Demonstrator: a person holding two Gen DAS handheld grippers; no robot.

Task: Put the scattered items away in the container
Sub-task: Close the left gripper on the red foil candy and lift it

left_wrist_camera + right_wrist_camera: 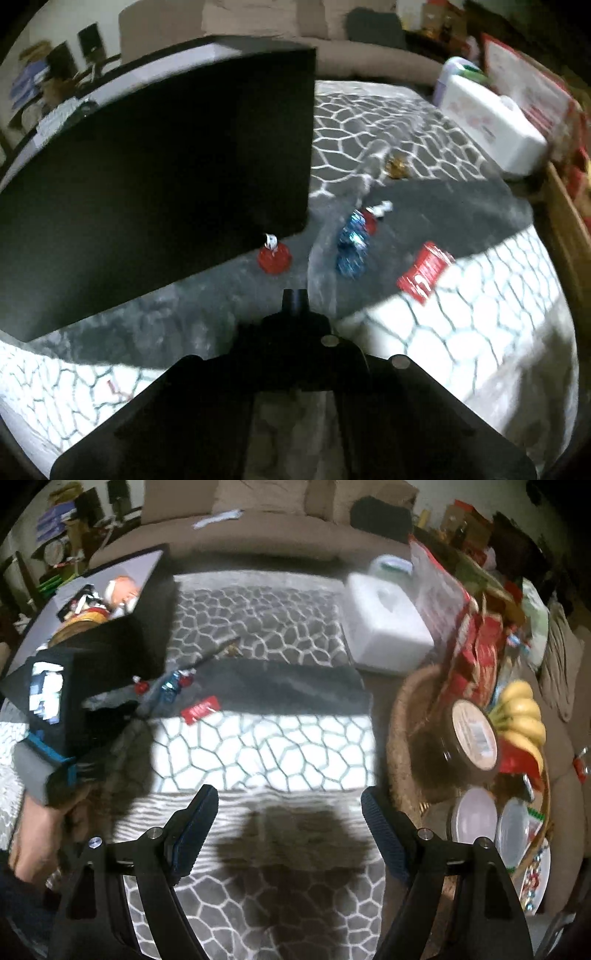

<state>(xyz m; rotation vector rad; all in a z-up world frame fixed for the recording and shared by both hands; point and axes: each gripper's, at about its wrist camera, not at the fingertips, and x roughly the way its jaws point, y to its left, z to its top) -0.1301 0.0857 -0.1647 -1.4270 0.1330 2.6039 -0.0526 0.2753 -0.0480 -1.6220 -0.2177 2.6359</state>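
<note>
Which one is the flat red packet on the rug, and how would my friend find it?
Start at the big black box standing on the patterned rug. On the rug beside it lie a round red ornament and a shiny blue ornament. Past these is the red packet, at the edge of the sunlit patch; it is the only flat, rectangular one with white print, while its neighbours are rounded and glittery.

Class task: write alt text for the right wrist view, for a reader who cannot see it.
The open right gripper hovers empty over a grey patterned rug. Small ornaments and a red packet lie beside a black container at left; a basket with bananas sits at right.
</note>
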